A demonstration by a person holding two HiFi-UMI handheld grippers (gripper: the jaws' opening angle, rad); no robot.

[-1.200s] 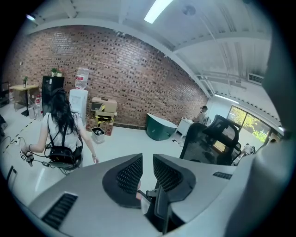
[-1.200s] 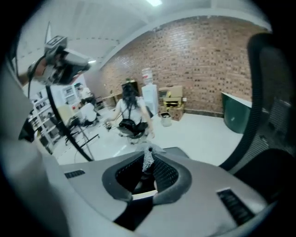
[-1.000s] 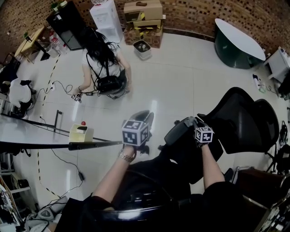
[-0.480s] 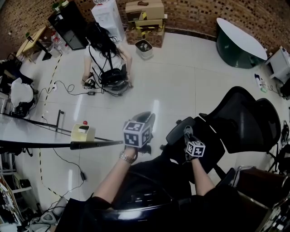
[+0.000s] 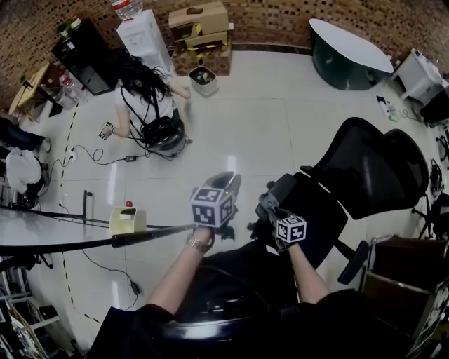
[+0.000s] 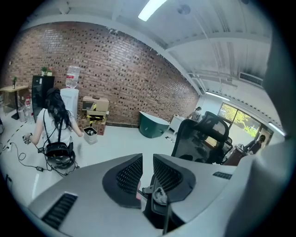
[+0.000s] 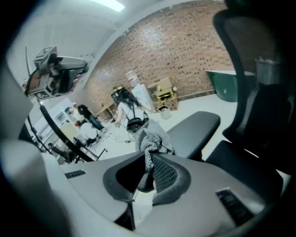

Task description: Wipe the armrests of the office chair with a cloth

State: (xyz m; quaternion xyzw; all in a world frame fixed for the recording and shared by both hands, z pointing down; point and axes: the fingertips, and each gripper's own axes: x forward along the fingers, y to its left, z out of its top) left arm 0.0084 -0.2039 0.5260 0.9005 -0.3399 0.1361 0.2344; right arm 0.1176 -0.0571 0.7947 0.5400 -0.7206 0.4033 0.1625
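White floor tiles (image 5: 266,119) and a brick wall (image 5: 280,21) surround one black office chair (image 5: 372,172). The right gripper (image 7: 147,159) has its jaws pressed on one grey cloth (image 7: 151,139), and a bunched tuft sticks out in front of them, just beside the near armrest (image 7: 194,129). I judge the cloth to be light, soft and limp, so it should be held by its bunched middle, as it is now, with enough free cloth to press flat on the pad. The pad looks stiff and smooth, and the chair may turn under pressure. I count one clear armrest; a dark pad (image 5: 356,261) at the chair's far side is probably the second. The left gripper (image 6: 147,162) is empty, with only a narrow gap between its jaws.
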